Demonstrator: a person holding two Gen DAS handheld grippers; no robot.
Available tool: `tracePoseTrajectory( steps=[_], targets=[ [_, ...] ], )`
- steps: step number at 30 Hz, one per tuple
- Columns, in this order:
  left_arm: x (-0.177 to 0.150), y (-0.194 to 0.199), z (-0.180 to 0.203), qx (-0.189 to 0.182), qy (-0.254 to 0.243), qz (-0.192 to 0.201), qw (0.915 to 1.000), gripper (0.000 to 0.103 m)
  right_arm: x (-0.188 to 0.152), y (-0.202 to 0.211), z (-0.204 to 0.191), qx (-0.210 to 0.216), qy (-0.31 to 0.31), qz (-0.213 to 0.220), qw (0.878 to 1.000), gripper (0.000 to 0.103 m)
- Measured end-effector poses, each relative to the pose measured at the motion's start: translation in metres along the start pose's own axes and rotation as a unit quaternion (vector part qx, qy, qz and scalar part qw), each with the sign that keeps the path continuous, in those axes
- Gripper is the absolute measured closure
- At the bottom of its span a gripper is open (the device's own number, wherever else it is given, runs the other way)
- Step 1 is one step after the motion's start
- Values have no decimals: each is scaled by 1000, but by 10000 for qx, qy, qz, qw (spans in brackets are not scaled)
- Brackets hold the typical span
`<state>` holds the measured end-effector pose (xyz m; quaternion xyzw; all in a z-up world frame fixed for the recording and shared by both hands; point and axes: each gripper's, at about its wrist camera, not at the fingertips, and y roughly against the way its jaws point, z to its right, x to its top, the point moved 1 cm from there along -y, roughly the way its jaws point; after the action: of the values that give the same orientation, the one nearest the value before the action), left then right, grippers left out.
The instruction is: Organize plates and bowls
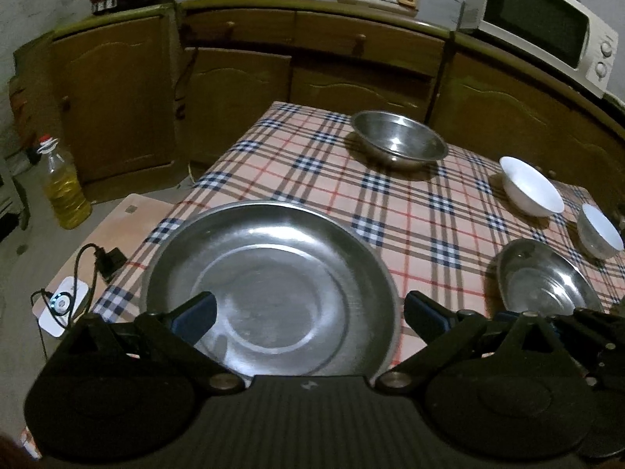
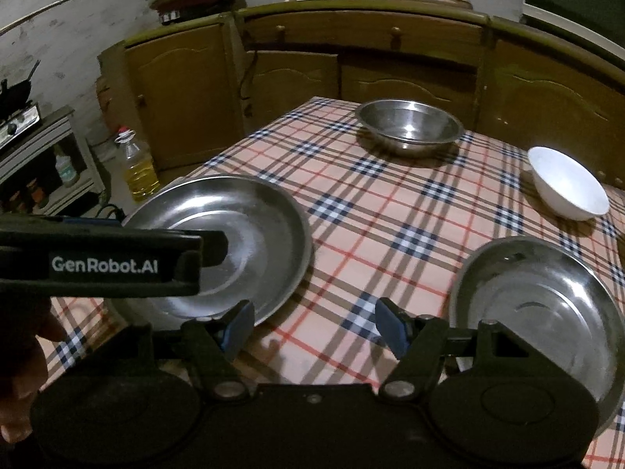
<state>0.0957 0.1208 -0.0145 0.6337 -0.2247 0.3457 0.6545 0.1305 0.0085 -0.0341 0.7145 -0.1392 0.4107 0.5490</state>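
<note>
We find the left gripper (image 1: 308, 308) with its jaws spread wide over a large steel plate (image 1: 273, 285) that lies flat at the near left corner of the checked tablecloth (image 1: 312, 179). One blue pad (image 1: 195, 312) hangs above the plate's inner surface, the other sits past its right rim; whether either touches the metal we cannot tell. Nothing is clamped.

We find the right gripper (image 2: 312, 324) likewise wide open, its jaws framing bare cloth between the large plate (image 2: 250, 230) and a smaller steel plate (image 2: 547, 301) at the near right. It holds nothing. The left gripper's body, lettered GenRobot.AI (image 2: 105, 265), crosses the left edge of this view above the large plate, with part of a hand (image 2: 23, 355) below it.

A steel bowl (image 1: 398, 140) stands at the far side of the table. A white bowl (image 1: 531, 187) stands to the right, and a second, smaller white bowl (image 1: 597, 230) just nearer, beside the smaller plate. All pieces stand apart from one another, none stacked.

An oil bottle (image 1: 64, 191) stands on the floor to the left.
</note>
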Motion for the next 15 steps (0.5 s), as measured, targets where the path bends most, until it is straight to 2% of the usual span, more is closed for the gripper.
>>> tracePoseTrajectory(
  steps=[15],
  targets=[
    [0,-6,-52,551,417,-52,9976,0,5,-26,-12,164,138,-151,9997,22]
  ],
)
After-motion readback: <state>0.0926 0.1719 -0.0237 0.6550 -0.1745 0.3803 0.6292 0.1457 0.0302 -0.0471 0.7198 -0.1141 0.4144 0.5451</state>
